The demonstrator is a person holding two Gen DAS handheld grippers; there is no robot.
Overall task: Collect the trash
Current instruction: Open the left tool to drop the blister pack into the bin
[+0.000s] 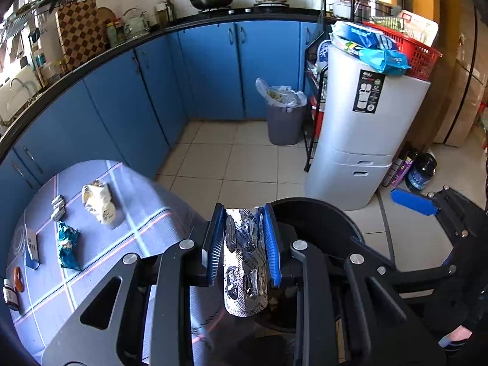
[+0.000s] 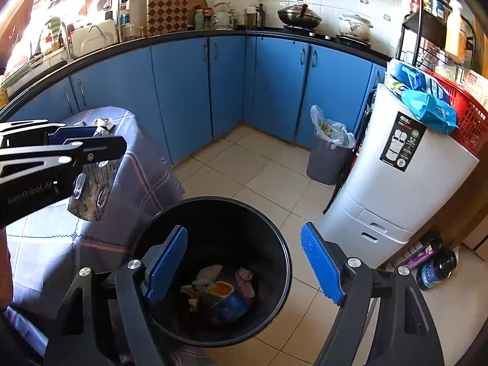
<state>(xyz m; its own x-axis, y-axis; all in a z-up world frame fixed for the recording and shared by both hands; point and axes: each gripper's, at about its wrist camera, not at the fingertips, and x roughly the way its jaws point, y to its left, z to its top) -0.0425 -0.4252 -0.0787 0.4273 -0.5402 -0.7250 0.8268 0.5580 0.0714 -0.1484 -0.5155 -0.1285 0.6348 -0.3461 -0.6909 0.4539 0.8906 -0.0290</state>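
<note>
Our left gripper (image 1: 244,244) has its fingers squeezed tight on a shiny pill pack (image 1: 245,262), and the pack hangs down between the blue pads. In the right view the pack (image 2: 91,189) is up in the air next to the table (image 2: 137,164), not yet over the black bin (image 2: 276,244). The bin sits on the floor right beside the table, and it already has some trash at the bottom. Our right gripper (image 2: 247,262) is wide open and holds nothing; it hangs over the mouth of the bin. To do this step well, we think we should slide the left gripper sideways until the pack is over the middle of the bin, not just over the rim. The pack is flat and light, so it may flutter or tip when we let go. We should go low first, then open the fingers. We should also keep the right gripper out of the way so the pack does not bump it. On the table there is more to pick up: a white wrapper (image 1: 99,202), a blue wrapper (image 1: 68,245) and a small silver piece (image 1: 58,207).
</note>
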